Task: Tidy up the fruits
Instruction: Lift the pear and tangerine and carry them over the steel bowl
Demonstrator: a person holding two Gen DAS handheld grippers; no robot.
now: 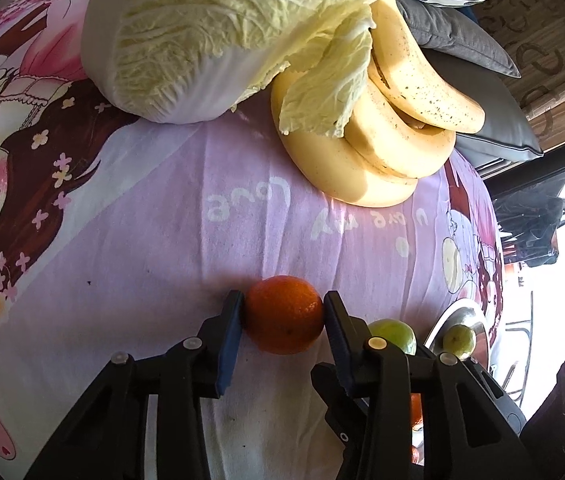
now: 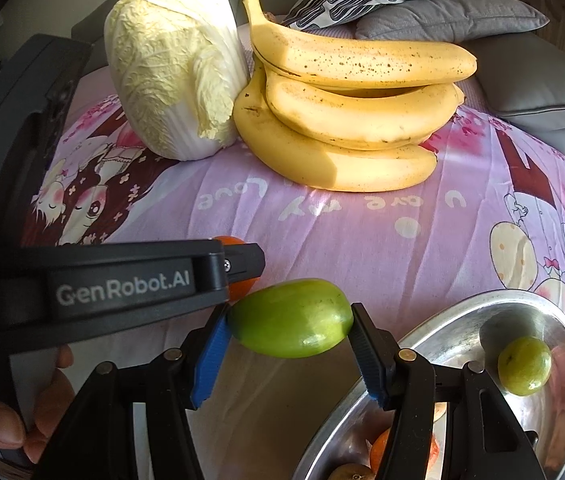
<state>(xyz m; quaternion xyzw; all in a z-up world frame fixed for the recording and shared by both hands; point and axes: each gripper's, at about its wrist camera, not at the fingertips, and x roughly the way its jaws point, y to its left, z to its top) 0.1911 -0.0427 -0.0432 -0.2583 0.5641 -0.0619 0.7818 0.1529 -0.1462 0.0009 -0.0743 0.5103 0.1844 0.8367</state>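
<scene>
Orange (image 1: 284, 314) sits on the cloth-covered tabletop, clamped between the left gripper (image 1: 284, 312) pads. Right gripper (image 2: 290, 320) grips a green fruit (image 2: 290, 317) lengthwise, metal bowl (image 2: 434, 332) immediately to its right, nearer this hand.

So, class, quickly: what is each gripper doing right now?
Left gripper: shut on the orange.
Right gripper: shut on the green fruit.
</scene>
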